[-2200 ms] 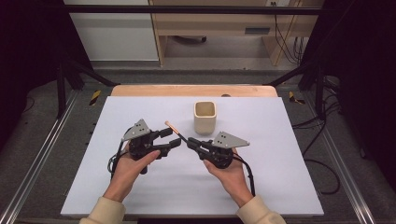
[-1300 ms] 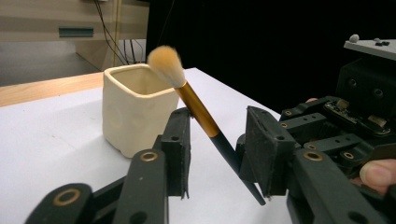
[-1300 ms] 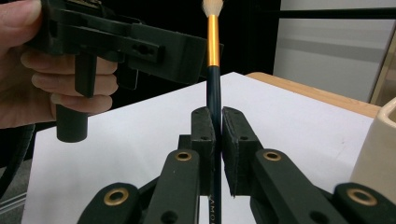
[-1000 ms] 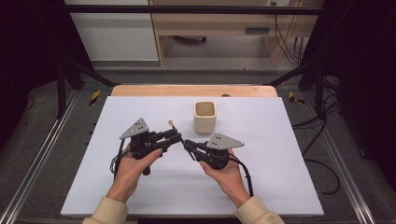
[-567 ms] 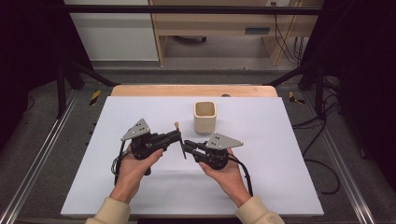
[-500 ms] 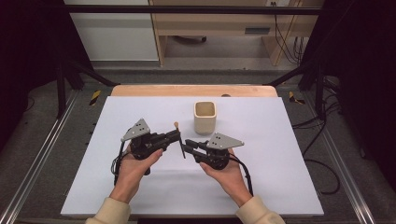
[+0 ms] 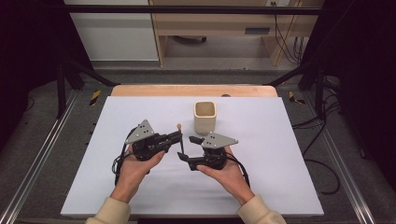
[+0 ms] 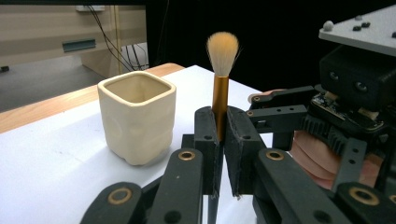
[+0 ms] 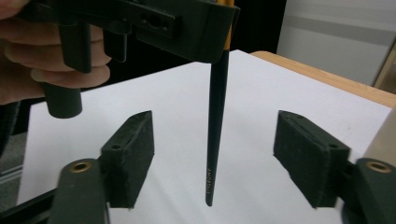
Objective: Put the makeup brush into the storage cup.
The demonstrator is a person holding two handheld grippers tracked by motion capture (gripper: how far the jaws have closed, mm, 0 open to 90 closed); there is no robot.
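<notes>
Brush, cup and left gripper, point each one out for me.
brush [image 8: 222, 49]: left gripper view, on the bristle tuft.
cup [image 8: 137, 119]: left gripper view, on its front wall.
left gripper [image 8: 223, 133]: left gripper view, between the tips.

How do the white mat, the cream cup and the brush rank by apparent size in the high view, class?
1. White mat, by far the largest.
2. Cream cup.
3. Brush, a thin upright stick seen nearly end-on, so its length is foreshortened.

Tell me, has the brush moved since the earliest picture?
Yes. The brush lay slanted between both claws, its tip pointing away from the cup. Now it stands upright in the left claw, at the same spot left of the cup.
</notes>
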